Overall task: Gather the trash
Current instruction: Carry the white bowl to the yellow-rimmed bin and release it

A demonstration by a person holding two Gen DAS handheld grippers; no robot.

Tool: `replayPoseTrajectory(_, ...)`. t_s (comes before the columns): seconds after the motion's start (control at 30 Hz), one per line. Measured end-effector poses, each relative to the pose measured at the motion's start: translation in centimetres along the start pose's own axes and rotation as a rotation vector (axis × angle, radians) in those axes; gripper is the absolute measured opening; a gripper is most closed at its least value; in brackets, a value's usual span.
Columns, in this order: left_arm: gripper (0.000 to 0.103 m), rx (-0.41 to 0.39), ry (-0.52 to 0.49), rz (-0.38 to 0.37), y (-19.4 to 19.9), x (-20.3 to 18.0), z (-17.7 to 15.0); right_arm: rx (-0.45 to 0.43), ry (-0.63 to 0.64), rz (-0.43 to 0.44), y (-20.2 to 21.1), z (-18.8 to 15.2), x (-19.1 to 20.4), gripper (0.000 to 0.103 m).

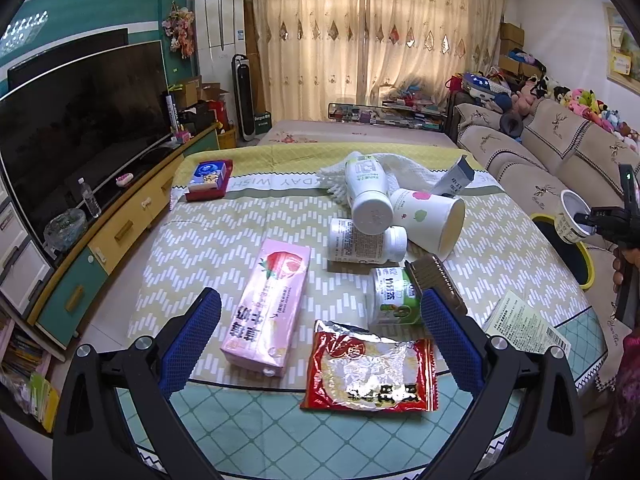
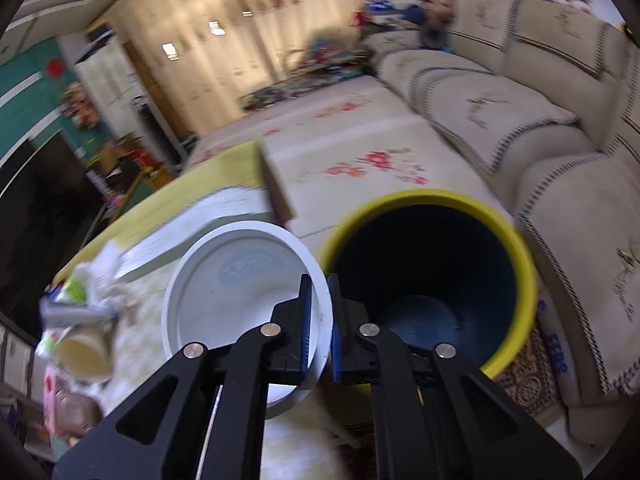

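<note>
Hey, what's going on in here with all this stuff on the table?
A person is clearing trash with two handheld tools. The right tool is shut on the rim of a white plastic cup, held beside the open yellow-rimmed bin. The left tool hangs open above the table, over a red snack wrapper and pink carton.

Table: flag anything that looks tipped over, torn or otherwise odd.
Most containers lie on their sides: the paper cup, with a white bottle propped across a smaller bottle. The red wrapper is torn open, foil showing. A brush leans on the green can. Nothing looks spilled.
</note>
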State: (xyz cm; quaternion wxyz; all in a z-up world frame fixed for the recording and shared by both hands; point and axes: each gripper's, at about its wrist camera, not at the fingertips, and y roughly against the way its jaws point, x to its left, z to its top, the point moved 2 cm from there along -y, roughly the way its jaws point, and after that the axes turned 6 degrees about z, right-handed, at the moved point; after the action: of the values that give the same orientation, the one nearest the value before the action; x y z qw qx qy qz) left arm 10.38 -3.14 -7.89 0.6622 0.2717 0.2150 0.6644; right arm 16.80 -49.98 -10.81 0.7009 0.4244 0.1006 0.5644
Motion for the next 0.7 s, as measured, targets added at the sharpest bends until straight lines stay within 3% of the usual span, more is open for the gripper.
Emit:
replayPoseTrajectory(0.33,0.098,0.02,-0.011,0.007,-1.2,-0.8,0.1,0.136,-0.101,-0.179,-7.3,0.0,-7.8,0.009)
replayPoseTrajectory(0.53,0.098,0.031,-0.012,0.011,-2.0,-0.9,0.1,0.182,-0.133,-0.214,-9.4,-0.5,-9.3,0.017)
replayPoseTrajectory(0.7,0.098,0.04,-0.011,0.009,-2.6,-1.0,0.1,0.166,-0.128,-0.214,-8.8,-0.8,-9.5,0.024)
